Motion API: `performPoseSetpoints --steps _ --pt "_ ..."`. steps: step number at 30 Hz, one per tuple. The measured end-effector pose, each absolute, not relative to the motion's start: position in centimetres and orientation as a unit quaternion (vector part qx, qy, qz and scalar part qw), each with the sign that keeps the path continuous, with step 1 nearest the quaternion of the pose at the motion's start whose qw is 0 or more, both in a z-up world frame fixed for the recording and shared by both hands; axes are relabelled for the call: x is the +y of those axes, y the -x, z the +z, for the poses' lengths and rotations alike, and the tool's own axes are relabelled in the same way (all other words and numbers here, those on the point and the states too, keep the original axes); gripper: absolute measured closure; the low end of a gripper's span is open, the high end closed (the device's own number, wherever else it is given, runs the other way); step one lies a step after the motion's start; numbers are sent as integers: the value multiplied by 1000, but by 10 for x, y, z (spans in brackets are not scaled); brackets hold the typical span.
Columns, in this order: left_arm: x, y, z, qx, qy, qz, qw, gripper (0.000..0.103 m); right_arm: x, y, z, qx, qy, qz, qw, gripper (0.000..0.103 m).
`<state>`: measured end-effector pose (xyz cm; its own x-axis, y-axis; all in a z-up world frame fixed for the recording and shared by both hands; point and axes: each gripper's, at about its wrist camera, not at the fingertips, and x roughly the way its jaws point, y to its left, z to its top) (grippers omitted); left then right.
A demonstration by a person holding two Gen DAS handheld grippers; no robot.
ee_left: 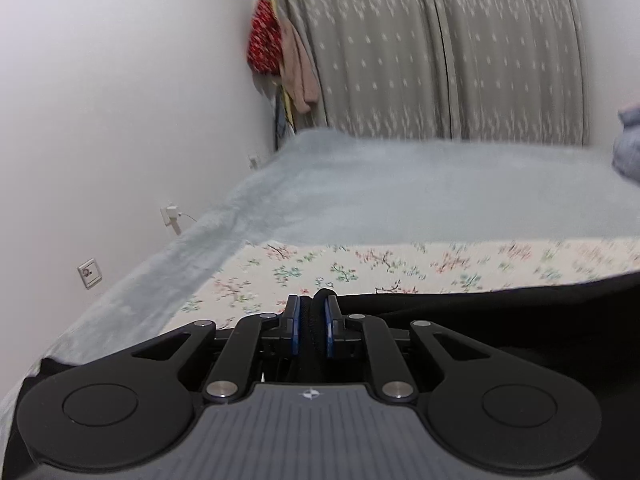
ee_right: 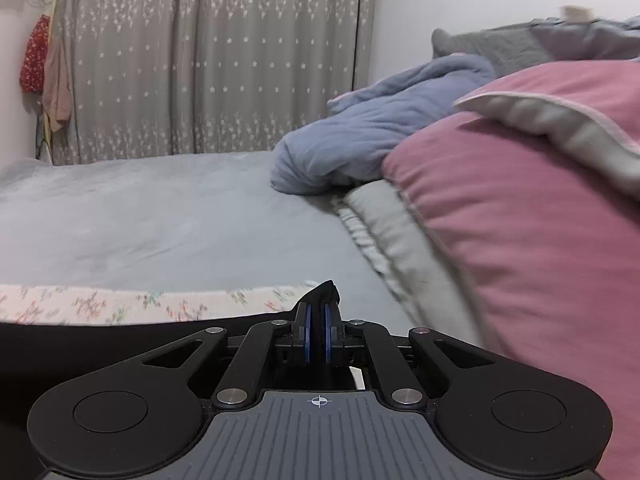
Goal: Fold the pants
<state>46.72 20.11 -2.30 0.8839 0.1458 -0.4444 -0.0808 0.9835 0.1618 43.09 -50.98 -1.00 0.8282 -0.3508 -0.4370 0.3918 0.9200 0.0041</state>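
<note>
The black pants [ee_left: 520, 308] stretch as a taut dark band across the lower part of both wrist views, lifted above a floral sheet [ee_left: 360, 268]. My left gripper [ee_left: 312, 314] is shut on a thick bunched edge of the pants, which pokes up between its blue pads. In the right wrist view the black pants [ee_right: 80, 344] run off to the left, and my right gripper [ee_right: 316, 320] is shut on a thin corner of them that sticks out above the fingertips.
A grey-blue blanket [ee_left: 400, 192] covers the bed beyond the floral sheet [ee_right: 120, 304]. On the right lie a pink pillow [ee_right: 520, 220] and a crumpled blue cloth [ee_right: 360, 140]. Grey curtains [ee_right: 200, 60] hang behind, a white wall [ee_left: 120, 120] stands left with hanging clothes [ee_left: 280, 52].
</note>
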Motion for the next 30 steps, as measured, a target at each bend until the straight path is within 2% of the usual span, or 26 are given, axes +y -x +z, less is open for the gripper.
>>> performPoseSetpoints --steps 7,10,18,22,24,27,29,30 --pt "218 -369 -15 207 -34 38 977 82 -506 -308 -14 209 -73 -189 957 98" --pt "225 -329 -32 211 -38 26 976 80 -500 -254 -31 212 -81 -181 957 98" --pt "240 -300 -99 278 -72 21 958 78 -491 -155 -107 277 -110 -171 939 98" --pt "260 -295 -93 290 -21 21 957 65 -489 -143 -121 311 -117 -150 931 96" --pt "276 -284 -86 291 23 14 956 63 -487 -141 -120 322 -111 -148 929 92" --pt "291 -267 -82 292 50 13 955 59 -486 -132 -111 310 -131 -155 929 81" --pt "298 -254 -84 300 76 24 951 59 -485 -124 -109 308 -149 -162 925 61" --pt "303 -250 -85 304 102 20 947 59 -484 -119 -108 309 -153 -166 924 58"
